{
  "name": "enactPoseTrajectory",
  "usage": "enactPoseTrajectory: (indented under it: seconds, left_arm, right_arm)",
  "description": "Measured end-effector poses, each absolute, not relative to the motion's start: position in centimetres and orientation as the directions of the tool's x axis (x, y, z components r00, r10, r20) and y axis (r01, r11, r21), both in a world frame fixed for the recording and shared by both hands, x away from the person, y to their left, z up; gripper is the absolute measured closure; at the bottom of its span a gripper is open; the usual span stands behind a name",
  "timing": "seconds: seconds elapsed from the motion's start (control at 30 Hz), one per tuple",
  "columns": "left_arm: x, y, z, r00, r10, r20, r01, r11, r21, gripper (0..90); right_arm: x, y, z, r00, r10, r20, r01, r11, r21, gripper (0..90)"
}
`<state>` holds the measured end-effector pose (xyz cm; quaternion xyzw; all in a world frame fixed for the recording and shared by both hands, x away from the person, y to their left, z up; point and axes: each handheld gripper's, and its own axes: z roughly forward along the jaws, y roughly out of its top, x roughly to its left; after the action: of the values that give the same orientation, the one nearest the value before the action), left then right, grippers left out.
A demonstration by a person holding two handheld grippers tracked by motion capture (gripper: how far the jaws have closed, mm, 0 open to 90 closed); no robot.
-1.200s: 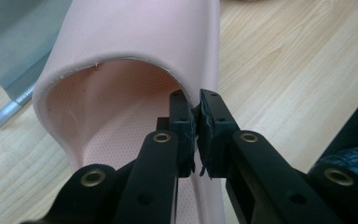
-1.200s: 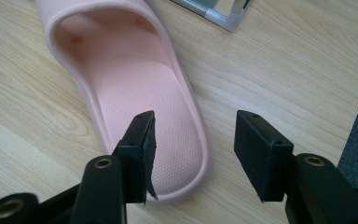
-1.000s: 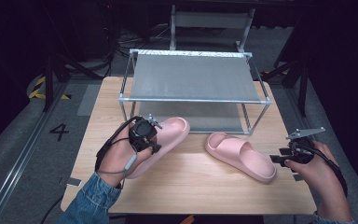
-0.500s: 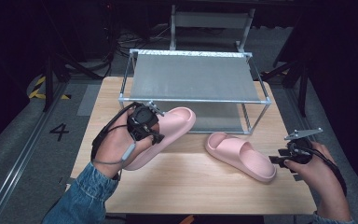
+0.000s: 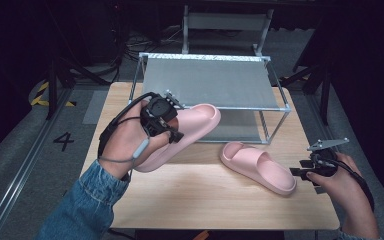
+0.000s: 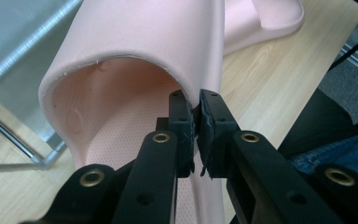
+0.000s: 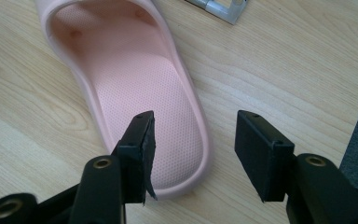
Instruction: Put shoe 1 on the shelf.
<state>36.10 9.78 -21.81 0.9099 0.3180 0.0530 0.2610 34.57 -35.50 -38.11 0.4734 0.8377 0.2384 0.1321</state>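
One pink foam slipper (image 5: pixel 190 131) is held off the desk (image 5: pixel 210 195) before the wire-framed shelf (image 5: pixel 207 82), its strap edge clenched by the left gripper (image 6: pixel 196 135) fingers. Its moulded, dimpled mate (image 7: pixel 135 88) lies ungrasped between the spread right gripper (image 7: pixel 193 140) fingers; shelving seems pending.

Two pink slippers are showing: one slipper (image 5: pixel 185 132) is hanging above the table's (image 5: pixel 220 200) left edge, the other slipper (image 5: pixel 257 167) is lying near its right edge; one metal rack (image 5: pixel 210 80) is standing at its far edge
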Motion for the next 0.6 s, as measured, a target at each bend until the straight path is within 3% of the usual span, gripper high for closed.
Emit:
enactPoseTrajectory:
  seconds: [0.6]
  left_arm:
    - [41.5, 7.6, -19.7, 0.722, 0.690, -0.045, 0.600, -0.592, 0.538, 84.6]
  right_arm:
    - [34.3, -35.8, -37.8, -0.525, 0.851, 0.020, 0.718, 0.431, 0.546, 48.1]
